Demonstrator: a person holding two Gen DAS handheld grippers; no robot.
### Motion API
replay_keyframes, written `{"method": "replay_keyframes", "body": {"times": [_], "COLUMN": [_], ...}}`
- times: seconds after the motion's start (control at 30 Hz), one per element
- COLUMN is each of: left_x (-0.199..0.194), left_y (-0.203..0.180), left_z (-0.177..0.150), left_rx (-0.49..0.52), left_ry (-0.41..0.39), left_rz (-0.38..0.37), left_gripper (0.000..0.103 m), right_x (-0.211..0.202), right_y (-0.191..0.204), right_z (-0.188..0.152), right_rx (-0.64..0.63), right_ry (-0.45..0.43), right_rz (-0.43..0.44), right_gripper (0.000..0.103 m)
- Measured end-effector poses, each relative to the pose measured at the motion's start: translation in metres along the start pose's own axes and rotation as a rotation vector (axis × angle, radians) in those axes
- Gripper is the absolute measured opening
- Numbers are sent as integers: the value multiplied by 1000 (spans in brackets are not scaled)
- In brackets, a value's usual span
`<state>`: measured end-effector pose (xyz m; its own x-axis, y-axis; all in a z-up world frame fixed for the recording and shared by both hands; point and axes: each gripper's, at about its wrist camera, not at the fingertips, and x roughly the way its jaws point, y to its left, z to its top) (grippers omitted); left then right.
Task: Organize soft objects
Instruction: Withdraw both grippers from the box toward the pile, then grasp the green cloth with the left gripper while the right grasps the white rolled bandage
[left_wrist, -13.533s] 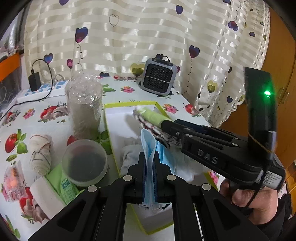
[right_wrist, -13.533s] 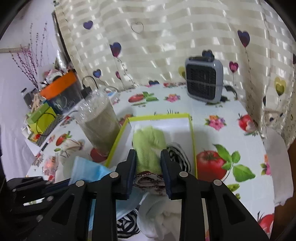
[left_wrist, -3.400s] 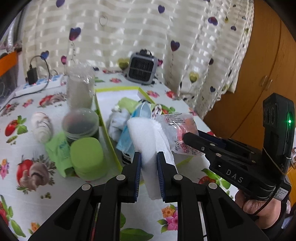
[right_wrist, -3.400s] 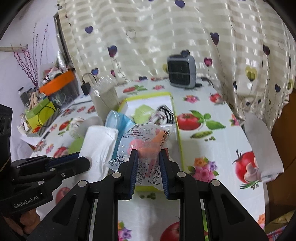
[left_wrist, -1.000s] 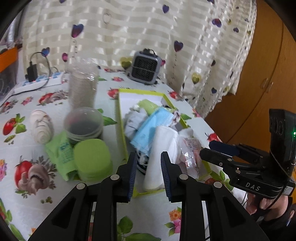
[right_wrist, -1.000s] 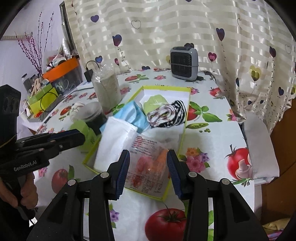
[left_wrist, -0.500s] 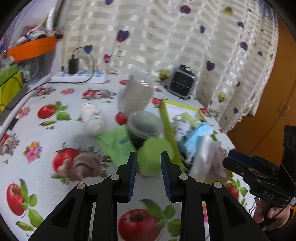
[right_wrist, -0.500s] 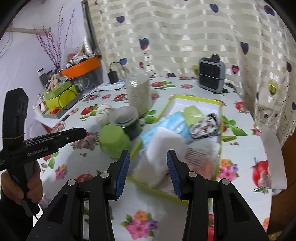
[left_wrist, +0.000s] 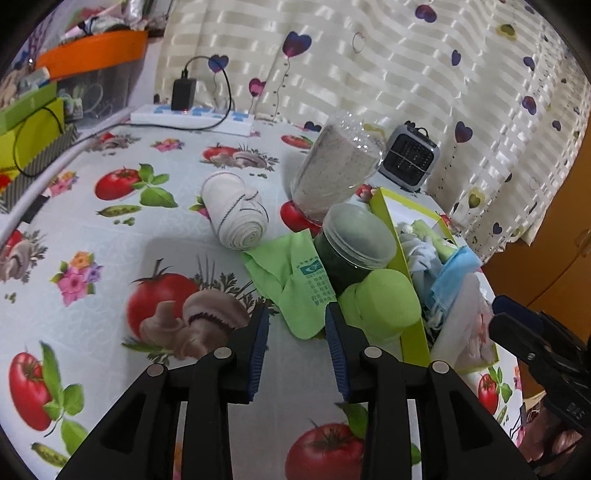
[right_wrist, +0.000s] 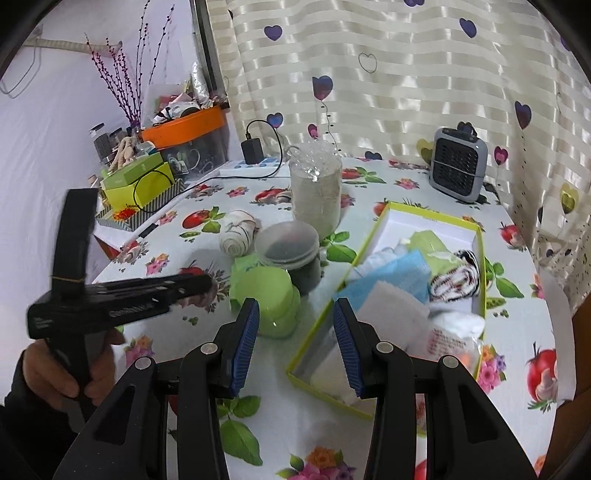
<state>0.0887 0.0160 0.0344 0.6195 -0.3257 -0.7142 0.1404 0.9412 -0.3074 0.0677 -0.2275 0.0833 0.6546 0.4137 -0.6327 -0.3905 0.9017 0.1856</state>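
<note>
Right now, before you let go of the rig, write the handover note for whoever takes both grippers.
Left gripper: holds nothing, jaws opening, aimed at the green cloth.
Right gripper: open, holds nothing, over the near corner of the yellow-green box.
Done: in the box lie the blue face mask, white folded cloth, striped sock, packaged item and a pale green piece.
Left: green cloth and rolled bandage lie on the tablecloth, outside the box, beside the lidded jar and green container.

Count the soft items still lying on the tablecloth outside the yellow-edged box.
2: a rolled bandage near the tall clear jar, and a green cloth beside the lidded tub. Others may hide behind the containers.
</note>
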Motion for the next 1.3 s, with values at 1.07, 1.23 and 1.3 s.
{"method": "replay_keyframes", "body": {"times": [1.07,1.23,1.3], "left_x": [24,0,-8], "left_y": [35,57,67], "left_z": [-1,-6,-7], "left_rx": [-82,-119,-135], "left_ry": [50,10,-5], "left_rz": [79,114,131], "left_gripper": [7,7,7], "right_x": [37,64,81], "right_y": [37,58,68], "right_z": [51,66,71], "right_rx": [-77,-98,-101], "right_ry": [-1,51,92], "right_rz": [40,80,95], "right_gripper": [43,43,43]}}
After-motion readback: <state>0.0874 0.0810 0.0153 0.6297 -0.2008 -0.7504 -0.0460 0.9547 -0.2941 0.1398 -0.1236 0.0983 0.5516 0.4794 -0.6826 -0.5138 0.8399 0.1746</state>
